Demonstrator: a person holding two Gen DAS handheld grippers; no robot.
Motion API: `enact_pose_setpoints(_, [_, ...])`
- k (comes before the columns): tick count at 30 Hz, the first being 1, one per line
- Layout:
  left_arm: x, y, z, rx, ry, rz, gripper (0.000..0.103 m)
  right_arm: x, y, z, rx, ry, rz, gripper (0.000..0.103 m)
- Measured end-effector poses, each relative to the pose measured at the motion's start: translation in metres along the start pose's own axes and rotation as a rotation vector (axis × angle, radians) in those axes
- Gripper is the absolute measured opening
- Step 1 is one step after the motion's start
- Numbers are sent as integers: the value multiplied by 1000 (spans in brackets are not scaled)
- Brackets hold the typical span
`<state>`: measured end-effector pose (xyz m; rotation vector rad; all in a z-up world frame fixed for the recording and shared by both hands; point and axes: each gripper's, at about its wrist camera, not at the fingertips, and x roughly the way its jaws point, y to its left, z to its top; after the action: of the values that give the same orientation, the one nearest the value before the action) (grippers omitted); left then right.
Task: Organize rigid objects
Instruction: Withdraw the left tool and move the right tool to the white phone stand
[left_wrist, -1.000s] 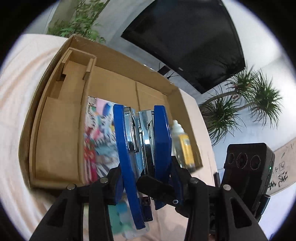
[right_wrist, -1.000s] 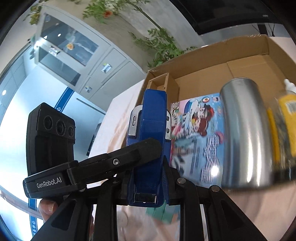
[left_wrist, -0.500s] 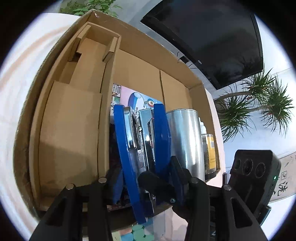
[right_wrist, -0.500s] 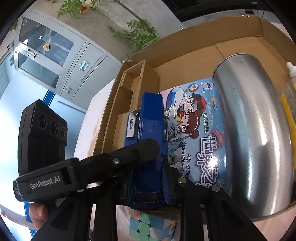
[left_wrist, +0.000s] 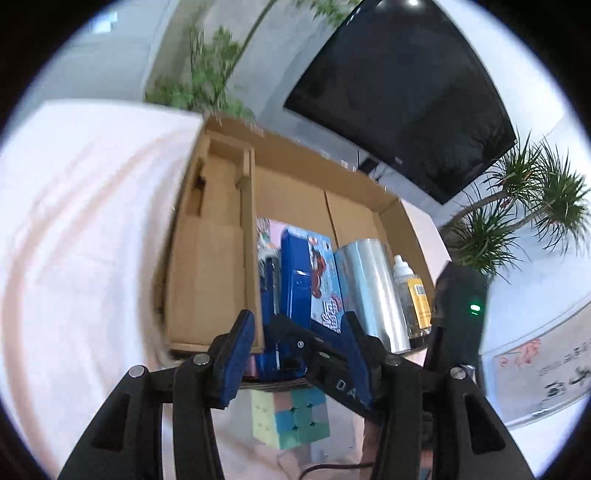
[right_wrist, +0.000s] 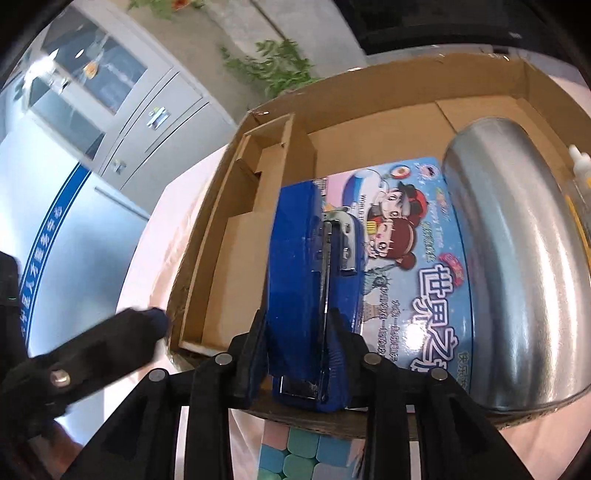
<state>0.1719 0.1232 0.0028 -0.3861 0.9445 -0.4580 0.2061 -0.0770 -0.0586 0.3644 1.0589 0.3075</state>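
Observation:
A blue stapler (right_wrist: 306, 280) lies in the cardboard box (right_wrist: 369, 85), on the left part of a cartoon-printed tin (right_wrist: 406, 258). My right gripper (right_wrist: 299, 328) straddles the stapler's near end. Its jaws are opening, and the pads look just clear of the stapler's sides. My left gripper (left_wrist: 295, 332) hangs over the box's near edge with its jaws opening. Its blue pads (left_wrist: 236, 354) hold nothing, and the stapler (left_wrist: 295, 280) sits beyond them. In the right wrist view the left gripper (right_wrist: 110, 343) is a blurred black shape at the lower left.
Right of the tin lie a silver cylinder (right_wrist: 517, 258) and a yellow-labelled bottle (left_wrist: 413, 291). A cardboard divider (left_wrist: 247, 240) walls off the box's left compartment (left_wrist: 207, 277). A pastel puzzle cube (left_wrist: 291, 421) sits on the pink cloth before the box.
The left gripper let go of the stapler and drew back from the box. The right gripper lowered the stapler onto the tin and its jaws widened. The stapler now shows a different side.

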Motion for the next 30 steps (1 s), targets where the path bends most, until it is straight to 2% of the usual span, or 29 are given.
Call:
enact_pose_setpoints(1, [-9, -5, -2, 20, -40, 18, 47, -2, -1, -1, -11, 2, 5, 34])
enact_pose_setpoints(3, [-26, -17, -9, 62, -120, 67, 51, -21, -6, -7, -48, -39, 1, 55])
enact_pose_setpoints(4, [-37, -23, -14, 85, -167, 107, 60, -32, -6, -10, -66, -78, -29, 82])
enact_pose_setpoints(5, [-51, -30, -23, 106, -235, 165, 81, -52, -7, -16, -89, -146, -69, 101])
enact_pose_setpoints(6, [-63, -34, -31, 112, -294, 206, 89, -71, -7, -23, -112, -210, -97, 103])
enact_pose_setpoints(8, [-82, -39, -43, 128, -376, 251, 91, -102, -9, -36, -155, -298, -131, 103])
enact_pose_setpoints(10, [-94, -49, -59, 170, -404, 289, 91, -129, -14, -55, -190, -358, -159, 103])
enact_pose_setpoints(11, [-97, -51, -66, 181, -410, 284, 91, -136, -16, -64, -217, -364, -159, 101])
enact_pose_setpoints(12, [-98, -51, -72, 181, -405, 279, 90, -142, -18, -76, -269, -363, -155, 95])
enact_pose_setpoints(13, [-94, -49, -78, 176, -368, 269, 68, -146, -19, -84, -306, -362, -163, 65])
enact_pose_setpoints(14, [-87, -49, -80, 177, -312, 259, 27, -148, -19, -91, -327, -351, -181, 37])
enact_pose_setpoints(15, [-79, -49, -84, 178, -254, 249, 15, -149, -24, -99, -338, -330, -192, 34])
enact_pose_setpoints(16, [-73, -50, -91, 180, -227, 249, 12, -151, -29, -105, -337, -320, -180, 35])
enact_pose_setpoints(17, [-69, -54, -95, 186, -226, 257, 13, -153, -34, -110, -335, -312, -158, 48])
enact_pose_setpoints(18, [-65, -59, -102, 204, -231, 266, 19, -155, -41, -117, -331, -301, -129, 64])
enact_pose_setpoints(19, [-62, -63, -107, 222, -229, 267, 44, -155, -44, -120, -323, -298, -112, 103])
enact_pose_setpoints(20, [-56, -67, -112, 232, -222, 271, 87, -157, -50, -126, -313, -310, -94, 103])
enact_pose_setpoints(21, [-53, -69, -114, 225, -229, 276, 99, -156, -54, -128, -311, -310, -77, 103])
enact_pose_setpoints(23, [-50, -70, -118, 213, -260, 237, 102, -151, -58, -136, -335, -275, -52, 103])
enact_pose_setpoints(26, [-33, -59, -113, 148, -194, 188, 102, -138, -55, -143, -368, -240, -43, 103])
enact_pose_setpoints(30, [-9, -43, -105, 98, -136, 141, 102, -111, -35, -150, -445, -165, 24, 103])
